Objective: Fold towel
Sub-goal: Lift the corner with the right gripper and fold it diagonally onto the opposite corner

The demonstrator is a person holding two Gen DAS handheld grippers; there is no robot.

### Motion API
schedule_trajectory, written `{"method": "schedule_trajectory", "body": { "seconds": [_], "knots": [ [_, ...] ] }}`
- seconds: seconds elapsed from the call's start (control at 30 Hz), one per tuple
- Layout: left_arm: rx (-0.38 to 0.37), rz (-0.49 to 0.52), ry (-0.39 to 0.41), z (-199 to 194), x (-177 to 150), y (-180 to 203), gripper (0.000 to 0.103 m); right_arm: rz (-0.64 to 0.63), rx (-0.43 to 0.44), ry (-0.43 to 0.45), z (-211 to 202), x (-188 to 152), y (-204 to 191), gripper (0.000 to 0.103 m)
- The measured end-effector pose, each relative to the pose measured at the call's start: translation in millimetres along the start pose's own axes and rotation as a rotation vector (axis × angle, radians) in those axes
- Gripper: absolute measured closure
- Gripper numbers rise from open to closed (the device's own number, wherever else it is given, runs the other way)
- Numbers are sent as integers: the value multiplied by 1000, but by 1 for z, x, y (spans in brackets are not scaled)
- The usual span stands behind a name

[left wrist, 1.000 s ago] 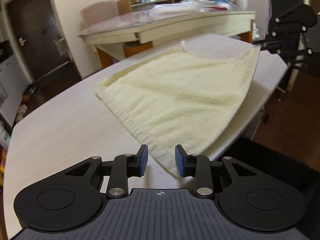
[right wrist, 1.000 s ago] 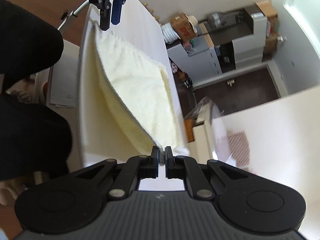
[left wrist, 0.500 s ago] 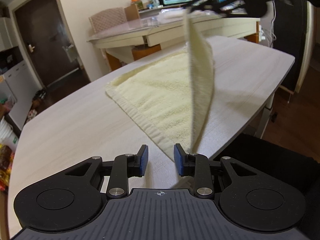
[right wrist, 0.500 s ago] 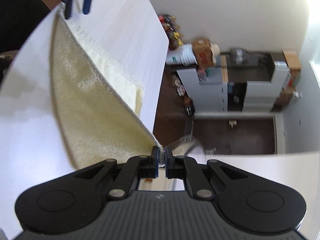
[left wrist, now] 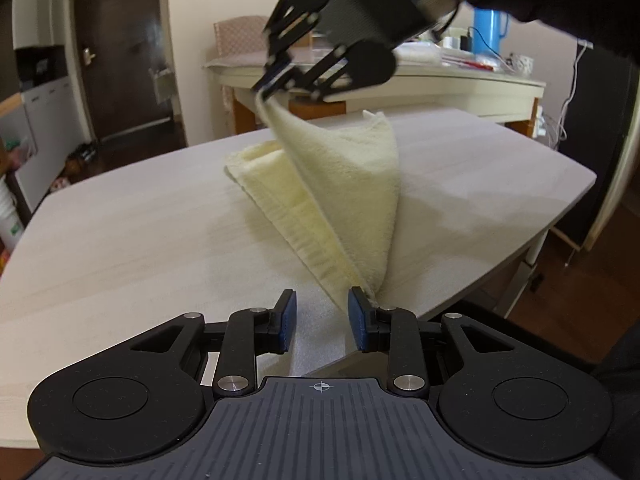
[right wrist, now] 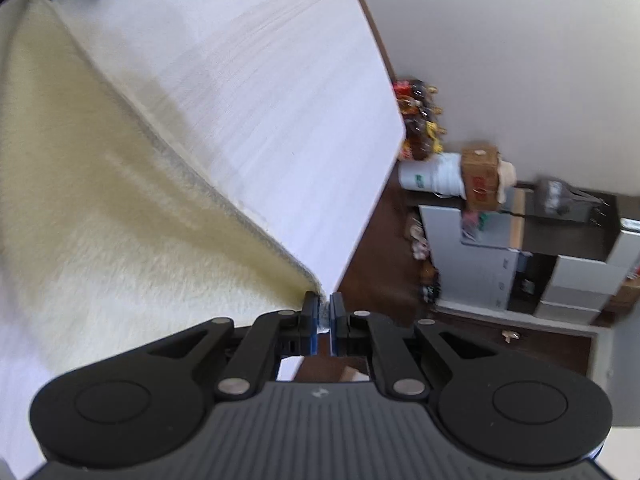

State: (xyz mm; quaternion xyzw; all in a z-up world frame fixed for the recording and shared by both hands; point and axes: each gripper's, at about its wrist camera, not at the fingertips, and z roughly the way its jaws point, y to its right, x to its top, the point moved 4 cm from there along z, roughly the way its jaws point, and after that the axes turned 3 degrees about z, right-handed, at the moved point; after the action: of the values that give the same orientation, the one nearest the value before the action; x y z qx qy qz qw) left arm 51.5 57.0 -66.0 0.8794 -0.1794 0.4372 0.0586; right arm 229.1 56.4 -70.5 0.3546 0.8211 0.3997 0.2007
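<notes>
R gripper [right wrist: 324,312] is pinching towel [left wrist: 340,184] corner, lifting it over table [left wrist: 120,232]. L gripper [left wrist: 322,316] is sitting narrowly open at the near corner, not pressing on it.

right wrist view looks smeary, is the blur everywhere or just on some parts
Right wrist view: the towel and table streak with motion blur, while the right hand-held gripper stays sharp. Left wrist view: mostly crisp, only the right hand-held gripper overhead is smeared.

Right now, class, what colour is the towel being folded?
Pale yellow, plain terry. The towel shows best in the left wrist view.
</notes>
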Motion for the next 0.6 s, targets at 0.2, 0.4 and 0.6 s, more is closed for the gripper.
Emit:
{"method": "schedule_trajectory", "body": {
  "seconds": [0.2, 0.4, 0.6],
  "knots": [
    [-20, -27, 4, -1, -2, -4, 71, 27, 62, 35, 39, 11, -2, 96],
    [-19, -32, -4, 0, -2, 1, 71, 69, 75, 48, 62, 9, -4, 83],
    [1, -43, -16, -1, -1, 3, 70, 136, -21, 36, 43, -5, 12, 66]
  ]
}}
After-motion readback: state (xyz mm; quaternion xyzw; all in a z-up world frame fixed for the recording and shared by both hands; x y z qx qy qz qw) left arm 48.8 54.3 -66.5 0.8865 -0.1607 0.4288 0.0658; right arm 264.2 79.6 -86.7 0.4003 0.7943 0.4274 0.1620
